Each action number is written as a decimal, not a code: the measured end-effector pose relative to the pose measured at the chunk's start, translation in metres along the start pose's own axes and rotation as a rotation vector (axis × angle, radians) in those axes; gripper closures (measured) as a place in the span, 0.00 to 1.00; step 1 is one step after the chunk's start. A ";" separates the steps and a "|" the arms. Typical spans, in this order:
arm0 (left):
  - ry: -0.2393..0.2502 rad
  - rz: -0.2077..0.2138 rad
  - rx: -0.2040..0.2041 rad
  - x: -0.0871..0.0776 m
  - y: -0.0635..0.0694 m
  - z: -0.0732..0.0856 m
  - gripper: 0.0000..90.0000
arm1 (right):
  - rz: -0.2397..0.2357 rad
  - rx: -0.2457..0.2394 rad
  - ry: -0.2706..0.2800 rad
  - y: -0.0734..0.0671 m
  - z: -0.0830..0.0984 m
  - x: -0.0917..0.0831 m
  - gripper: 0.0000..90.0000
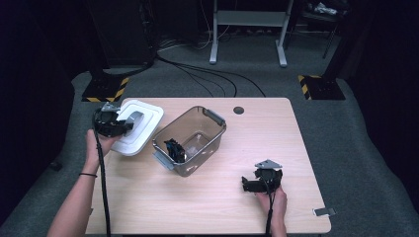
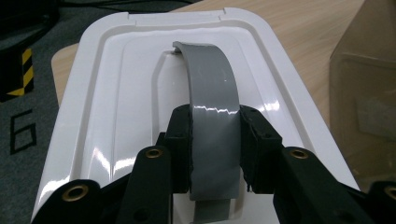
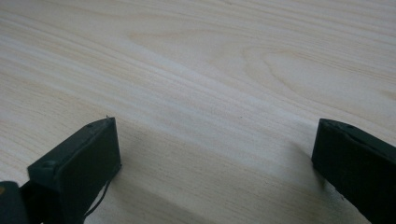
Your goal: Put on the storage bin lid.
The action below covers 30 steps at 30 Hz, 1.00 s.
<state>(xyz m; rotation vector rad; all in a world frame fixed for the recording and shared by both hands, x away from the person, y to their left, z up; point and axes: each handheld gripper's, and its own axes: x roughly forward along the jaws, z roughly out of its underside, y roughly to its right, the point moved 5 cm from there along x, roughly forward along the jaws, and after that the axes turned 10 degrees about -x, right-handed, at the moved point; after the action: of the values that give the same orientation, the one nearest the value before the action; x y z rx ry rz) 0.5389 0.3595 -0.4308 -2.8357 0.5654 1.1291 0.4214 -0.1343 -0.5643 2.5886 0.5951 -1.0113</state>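
Left gripper clamps grey handle of white lid; right gripper open, seemingly over bare table.

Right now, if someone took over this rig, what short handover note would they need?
Left gripper: shut on the grey handle of the white lid, at the table's left edge.
Right gripper: open, nothing between its jaws, low over bare wood.
Clear bin: mid-table, uncovered, a black item inside.
Done: lid gripped.
Left, probably: put the lid on the bin.
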 end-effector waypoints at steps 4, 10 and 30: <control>0.005 0.002 0.020 -0.009 0.004 -0.008 0.75 | 0.000 0.000 0.000 0.000 0.000 0.000 0.00; 0.017 0.004 0.023 -0.018 0.009 -0.017 0.75 | 0.000 -0.001 0.000 0.000 0.000 0.000 0.00; 0.034 0.062 0.094 -0.048 0.041 -0.053 0.75 | -0.001 0.001 0.000 0.000 0.000 0.000 0.00</control>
<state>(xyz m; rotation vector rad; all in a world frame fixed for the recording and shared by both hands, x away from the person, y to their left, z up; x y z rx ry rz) 0.5277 0.3275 -0.3559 -2.7807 0.6934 1.0358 0.4213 -0.1343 -0.5643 2.5893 0.5962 -1.0123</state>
